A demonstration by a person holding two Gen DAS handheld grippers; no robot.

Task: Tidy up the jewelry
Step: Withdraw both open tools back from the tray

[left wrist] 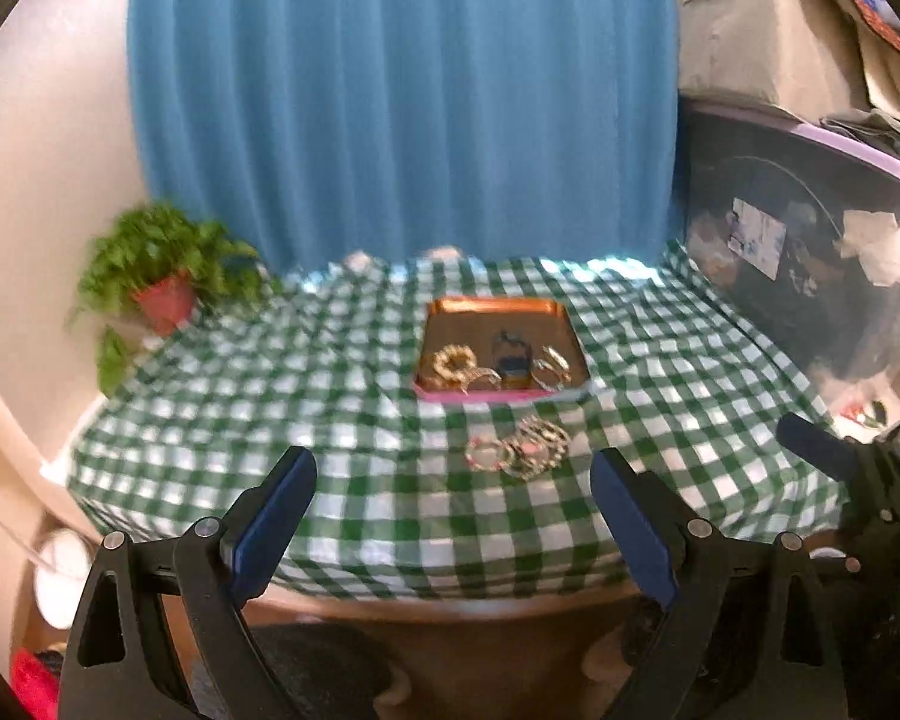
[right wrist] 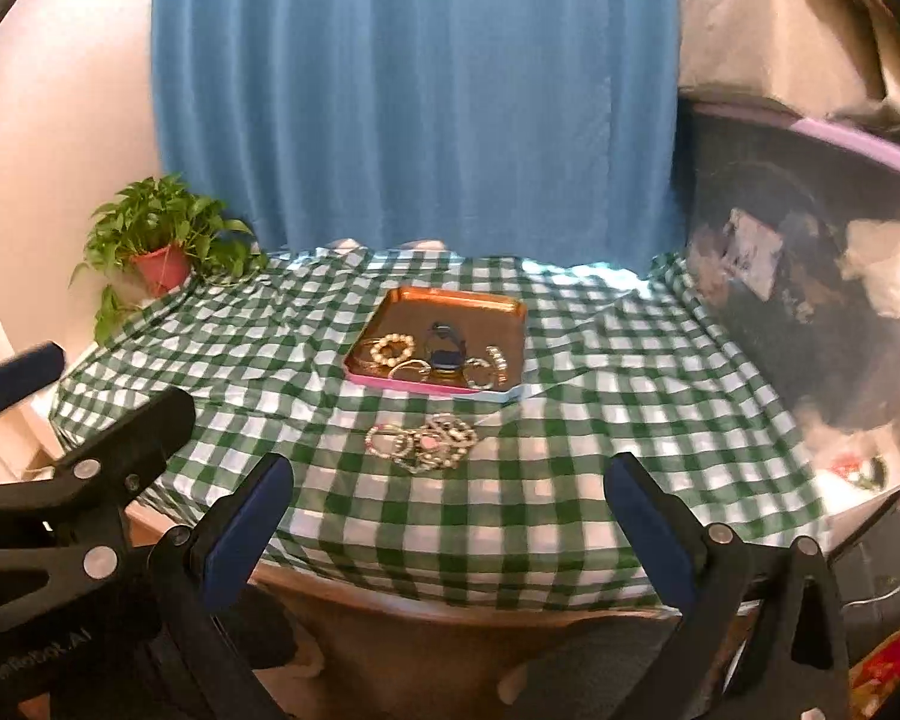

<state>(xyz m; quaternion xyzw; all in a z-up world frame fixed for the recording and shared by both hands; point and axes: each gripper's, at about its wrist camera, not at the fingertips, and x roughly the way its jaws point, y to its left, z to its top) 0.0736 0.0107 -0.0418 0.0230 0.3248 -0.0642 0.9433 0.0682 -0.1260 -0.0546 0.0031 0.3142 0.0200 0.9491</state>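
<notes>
Left gripper [right wrist: 6, 384] body reads "RoboX.AI", mirrored; bangles [right wrist: 423, 441] unlabelled.

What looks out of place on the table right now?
A small pile of bangles lies loose on the checked cloth, just in front of the tray, while the other jewelry is already inside it. The cloth is also rumpled toward the potted plant. Both grippers are open and hold nothing.

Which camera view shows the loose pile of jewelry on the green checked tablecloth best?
The right wrist view: the loose pile of bracelets looks sharper there, with separate rings distinguishable. The left wrist view shows the same pile blurrier.
</notes>
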